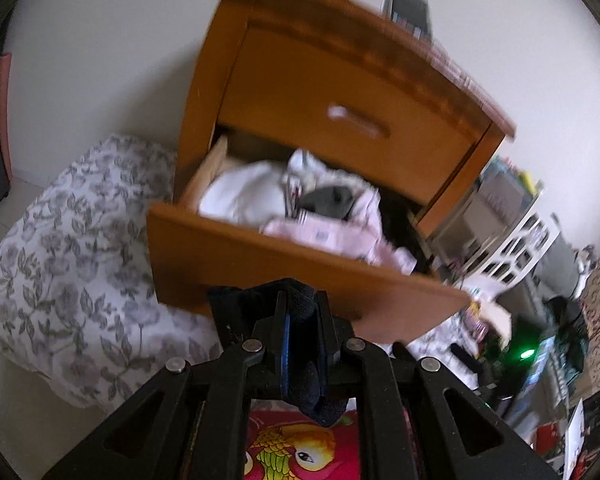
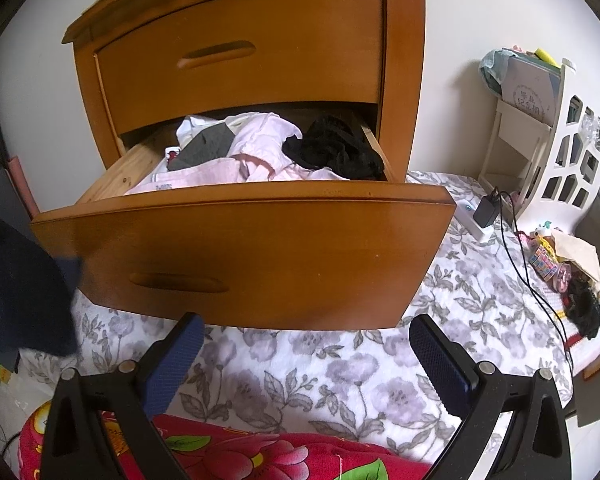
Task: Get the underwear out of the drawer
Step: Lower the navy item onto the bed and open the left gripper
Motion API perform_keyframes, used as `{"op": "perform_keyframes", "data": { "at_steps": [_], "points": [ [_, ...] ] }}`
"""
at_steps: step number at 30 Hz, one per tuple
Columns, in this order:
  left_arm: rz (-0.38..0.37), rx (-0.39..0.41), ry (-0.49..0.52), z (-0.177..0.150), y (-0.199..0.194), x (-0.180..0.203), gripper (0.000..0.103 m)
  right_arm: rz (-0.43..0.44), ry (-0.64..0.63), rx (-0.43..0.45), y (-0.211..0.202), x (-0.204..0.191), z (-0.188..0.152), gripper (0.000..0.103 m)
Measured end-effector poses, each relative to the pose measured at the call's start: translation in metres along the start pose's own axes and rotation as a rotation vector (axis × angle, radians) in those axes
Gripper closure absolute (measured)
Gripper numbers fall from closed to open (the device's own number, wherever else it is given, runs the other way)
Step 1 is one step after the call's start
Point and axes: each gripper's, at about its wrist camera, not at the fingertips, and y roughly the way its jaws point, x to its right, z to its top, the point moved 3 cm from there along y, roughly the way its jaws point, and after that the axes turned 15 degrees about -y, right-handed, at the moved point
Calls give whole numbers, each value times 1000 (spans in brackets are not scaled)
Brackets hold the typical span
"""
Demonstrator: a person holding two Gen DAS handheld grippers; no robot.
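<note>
The wooden nightstand's lower drawer (image 2: 244,248) is pulled out over the bed. It holds pink clothing (image 2: 260,152), a grey piece (image 2: 206,146) and a black lacy piece (image 2: 340,148). My left gripper (image 1: 302,312) is shut on dark navy underwear (image 1: 300,340), held in front of and below the drawer front (image 1: 260,264). That dark cloth (image 2: 24,292) also hangs at the left edge of the right wrist view. My right gripper (image 2: 304,344) stands open below the drawer front, with nothing between its fingers.
A floral grey-white bedspread (image 2: 340,380) lies under the drawer, with a red flowered blanket (image 2: 228,452) nearest me. A white lattice shelf (image 2: 572,152), a black charger with its cable (image 2: 486,210) and small clutter (image 2: 560,264) sit to the right. The upper drawer (image 2: 240,52) is shut.
</note>
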Motion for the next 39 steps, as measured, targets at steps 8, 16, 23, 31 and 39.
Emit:
{"op": "perform_keyframes", "data": {
  "at_steps": [8,16,23,31,39],
  "points": [
    [100,-126,24,-22,58,-9,92,16,20,-6,3,3,-2,0],
    [166,-188,81,-32,95,-6,92,14,18,-10,3,3,-2,0],
    [182,-237,76,-31,113,-9,91,12,15,-16,4,3,-1,0],
    [184,-244,63,-32,113,-12,88,13,14,-18,4,2,-2,0],
    [204,-207,88,-27,103,-10,47,13,16,-18,4,2,-2,0]
  ]
}}
